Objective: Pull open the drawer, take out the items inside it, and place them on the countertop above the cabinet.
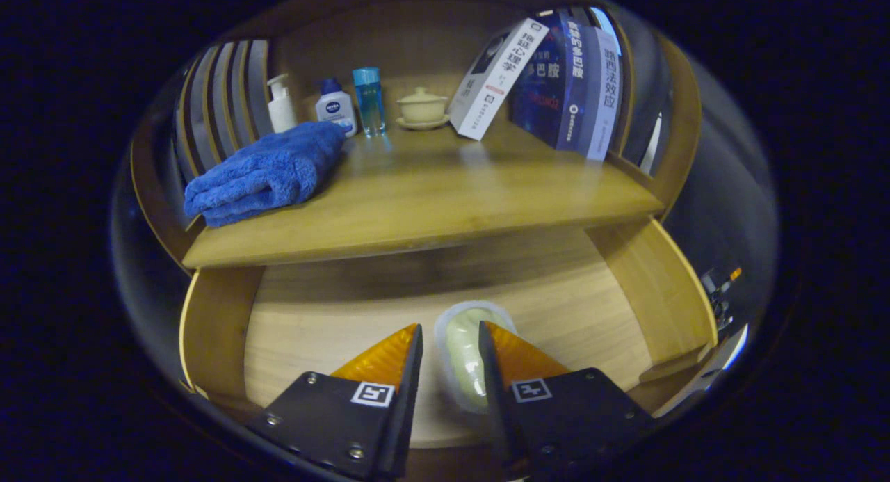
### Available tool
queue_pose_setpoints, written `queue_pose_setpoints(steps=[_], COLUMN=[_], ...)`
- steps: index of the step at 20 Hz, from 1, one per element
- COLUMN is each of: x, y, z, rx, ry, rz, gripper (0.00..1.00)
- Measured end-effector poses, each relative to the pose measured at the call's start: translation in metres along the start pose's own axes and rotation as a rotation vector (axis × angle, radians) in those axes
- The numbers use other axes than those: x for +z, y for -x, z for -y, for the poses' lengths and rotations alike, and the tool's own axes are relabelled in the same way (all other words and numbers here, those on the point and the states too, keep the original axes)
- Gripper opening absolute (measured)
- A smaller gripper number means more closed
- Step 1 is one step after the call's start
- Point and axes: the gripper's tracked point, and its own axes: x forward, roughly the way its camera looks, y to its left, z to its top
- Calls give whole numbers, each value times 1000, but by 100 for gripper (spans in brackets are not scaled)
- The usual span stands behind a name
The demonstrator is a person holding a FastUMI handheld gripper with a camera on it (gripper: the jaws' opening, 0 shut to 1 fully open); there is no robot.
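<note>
My gripper (450, 346) sits spread around the pale green soap bar in its clear wrapper (464, 357), lying on the open wooden drawer's (313, 322) floor near its front edge. Next I must pinch, lift, and clear the wooden table (431, 197) above.

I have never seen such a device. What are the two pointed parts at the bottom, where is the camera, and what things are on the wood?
The pointed parts are the two fingers of a hand-held gripper; a person carries it, and the camera rides on it, looking forward. The fingers stand on either side of a pale wrapped item in the open drawer; whether they press on it is unclear. On the countertop above lie a blue towel, three bottles, a lidded cup and leaning books.
</note>
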Motion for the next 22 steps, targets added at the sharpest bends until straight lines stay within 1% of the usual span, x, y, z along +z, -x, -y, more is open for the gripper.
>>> queue_pose_setpoints(steps=[2,7,9,11,12,13,14,16,17,19,20,22], x=[-5,-10,-12,-19,-20,-18,-15,-2,5,2,-3,-9], y=[-3,-9,-12,-11,-12,-10,-9,-4,-4,-4,-6,-14], z=[8,6,6,9,11,12,12,7,9,15,14,10], rx=[-7,40,41,27,16,16,19,50,44,26,30,46], ry=[11,13,13,30,41,46,47,50,54,67,73,91], rz=[-30,-48,-48,-79,-85,-83,-73,-32,-13,-44,-66,-93], gripper=[47,47,47,47,52,53,59,67,76,84,85,90])
